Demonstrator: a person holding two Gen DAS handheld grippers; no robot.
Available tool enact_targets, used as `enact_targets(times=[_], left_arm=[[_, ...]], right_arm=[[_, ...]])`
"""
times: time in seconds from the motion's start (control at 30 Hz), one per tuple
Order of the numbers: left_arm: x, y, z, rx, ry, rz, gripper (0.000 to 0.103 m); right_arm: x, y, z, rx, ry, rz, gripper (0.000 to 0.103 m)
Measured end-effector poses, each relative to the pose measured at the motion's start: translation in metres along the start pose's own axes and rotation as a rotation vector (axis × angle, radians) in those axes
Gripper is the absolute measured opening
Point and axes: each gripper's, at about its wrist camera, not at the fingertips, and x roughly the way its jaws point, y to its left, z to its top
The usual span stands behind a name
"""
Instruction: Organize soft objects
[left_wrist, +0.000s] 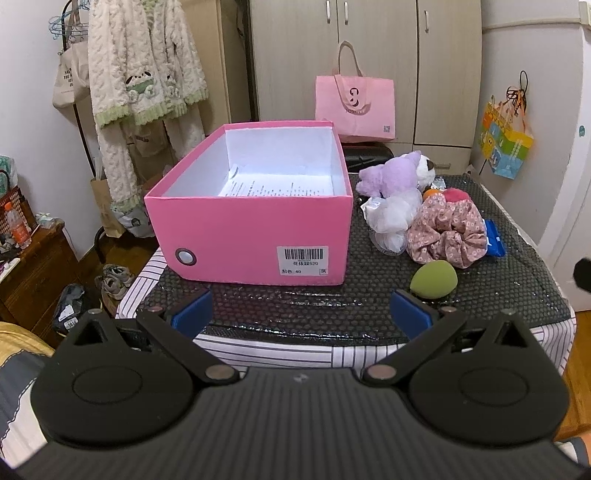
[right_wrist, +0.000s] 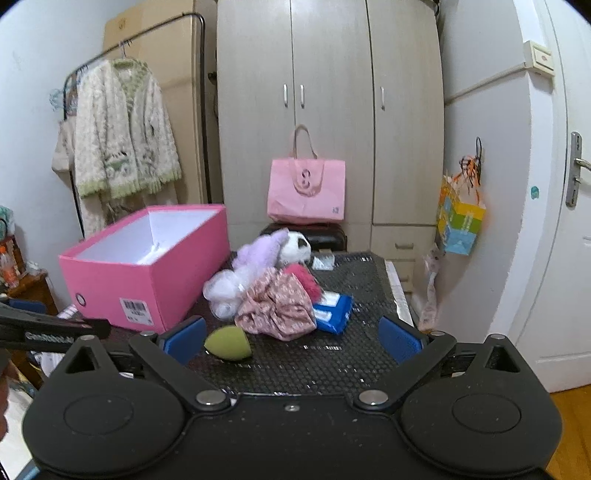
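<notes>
Right wrist view, left to right: pink shoebox (right_wrist: 147, 266) at centre left, open and nearly empty; green makeup sponge (right_wrist: 228, 342) lying lengthwise just inside the left finger of the right gripper (right_wrist: 291, 338), jaws wide, empty. Left gripper (left_wrist: 301, 314), equally wide and empty, faces the box; the right is likely nearer.

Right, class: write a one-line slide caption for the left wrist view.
Open left gripper faces an open pink box beside a pile of soft toys and a green sponge.
</notes>
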Motion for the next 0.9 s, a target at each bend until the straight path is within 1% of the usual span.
enact_targets(times=[0.1,0.23,0.3,0.73,0.9], left_arm=[[0.001,0.001,0.000,-0.015,-0.001,-0.009,0.103],[0.001,0.000,-0.001,-0.010,-0.002,-0.014,0.103],[0.000,-0.001,0.000,-0.007,-0.004,-0.012,0.103],[0.000,-0.002,0.000,-0.011,-0.007,-0.023,0.103],[-0.003,-0.002,0.002,0.000,-0.029,-0.025,0.103]], right_arm=[[0.005,-0.001,-0.002,0.002,0.018,-0.001,0.101],[0.005,-0.003,-0.002,0.024,0.007,0.050,0.101],[0.005,-0.003,-0.004,0.027,-0.002,0.057,0.101],[0.007,-0.006,-0.007,0.028,-0.009,0.056,0.101],[0.014,-0.009,-0.010,0.032,-0.008,0.043,0.101]])
